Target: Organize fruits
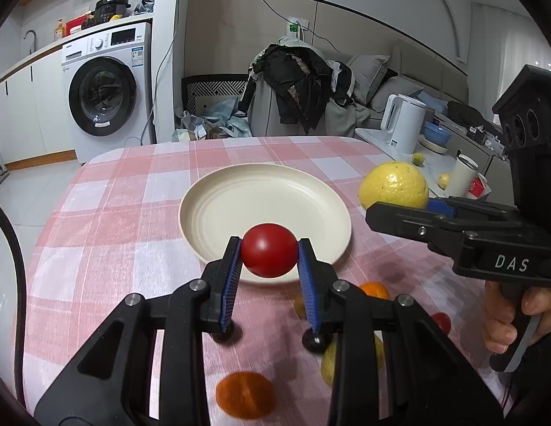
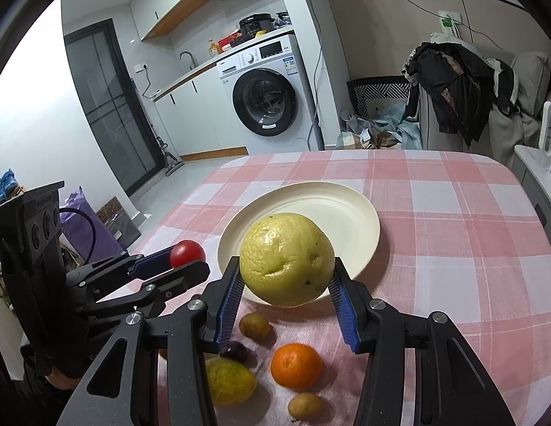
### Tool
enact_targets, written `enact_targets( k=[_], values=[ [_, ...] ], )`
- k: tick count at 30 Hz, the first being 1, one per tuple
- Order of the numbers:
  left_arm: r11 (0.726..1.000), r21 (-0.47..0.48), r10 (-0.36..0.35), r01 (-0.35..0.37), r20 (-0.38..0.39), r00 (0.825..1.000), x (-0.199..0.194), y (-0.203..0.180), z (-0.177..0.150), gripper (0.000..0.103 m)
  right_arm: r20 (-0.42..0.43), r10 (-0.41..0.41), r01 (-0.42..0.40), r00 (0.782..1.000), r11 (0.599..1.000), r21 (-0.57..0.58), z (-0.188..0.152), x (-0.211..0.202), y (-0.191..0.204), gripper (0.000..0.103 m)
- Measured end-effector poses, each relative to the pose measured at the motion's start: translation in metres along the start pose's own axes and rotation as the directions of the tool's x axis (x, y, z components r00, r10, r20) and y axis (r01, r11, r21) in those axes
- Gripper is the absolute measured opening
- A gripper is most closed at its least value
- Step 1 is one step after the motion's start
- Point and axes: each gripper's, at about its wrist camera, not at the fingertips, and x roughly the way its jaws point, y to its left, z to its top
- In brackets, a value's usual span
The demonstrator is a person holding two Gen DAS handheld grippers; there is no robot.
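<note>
The plate (image 2: 360, 213) lies on the surface (image 2: 453, 234) just ahead of both tools. The left tool (image 1: 269, 252) holds the tomato (image 1: 269, 250) above the plate's near rim. To its right, the right tool (image 2: 286, 273) holds the large citrus (image 2: 286, 259) over the plate's near edge. Beneath and behind the right tool's fingers lie an orange (image 2: 296, 365), a lemon (image 2: 231, 381) to its left, and two small fruits (image 2: 254, 326) on the surface.

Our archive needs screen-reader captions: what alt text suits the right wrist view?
The right hand-held gripper holds a large yellow citrus fruit over the near rim of an empty cream plate on a pink checked tablecloth; the left hand-held gripper holds a tomato.
</note>
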Motion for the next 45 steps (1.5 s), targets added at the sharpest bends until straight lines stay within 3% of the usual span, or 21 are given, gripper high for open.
enact_targets(
  k=[20,33,35,37,39,40,41,45],
  values=[
    [0.999,-0.023,0.03,-0.032,-0.065,0.997,0.067,0.013,0.007,0.028,-0.123,-0.043,0.047,0.991,0.999,0.027,0.001,0.058,-0.02,0.049],
    [0.998,0.011,0.057,-0.056,-0.107,0.993,0.078,0.011,-0.001,0.03,-0.162,-0.08,0.083,0.984,0.996,0.015,0.005,0.063,-0.017,0.052],
    [0.998,0.01,0.07,-0.069,-0.109,0.992,0.073,0.012,0.0,0.039,-0.157,-0.085,0.089,0.984,0.996,0.018,0.006,0.057,-0.018,0.058],
    [0.996,0.005,0.085,-0.085,-0.097,0.992,0.064,0.014,0.0,0.058,-0.14,-0.086,0.09,0.986,0.996,0.026,0.007,0.046,-0.019,0.07],
    [0.996,-0.003,0.094,-0.094,-0.069,0.993,0.049,0.016,-0.002,0.073,-0.112,-0.066,0.071,0.991,0.997,0.036,0.006,0.032,-0.02,0.09],
    [0.995,-0.01,0.097,-0.098,-0.058,0.994,0.042,0.017,-0.002,0.081,-0.111,-0.062,0.066,0.992,0.997,0.036,0.006,0.028,-0.02,0.095],
    [0.995,-0.017,0.101,-0.102,-0.044,0.994,0.034,0.019,-0.003,0.082,-0.121,-0.057,0.061,0.991,0.998,0.033,0.004,0.024,-0.019,0.1],
    [0.995,-0.036,0.095,-0.095,-0.018,0.995,0.004,0.023,-0.007,0.089,-0.105,-0.059,0.058,0.993,0.998,-0.011,-0.005,0.008,-0.013,0.103]
  ],
)
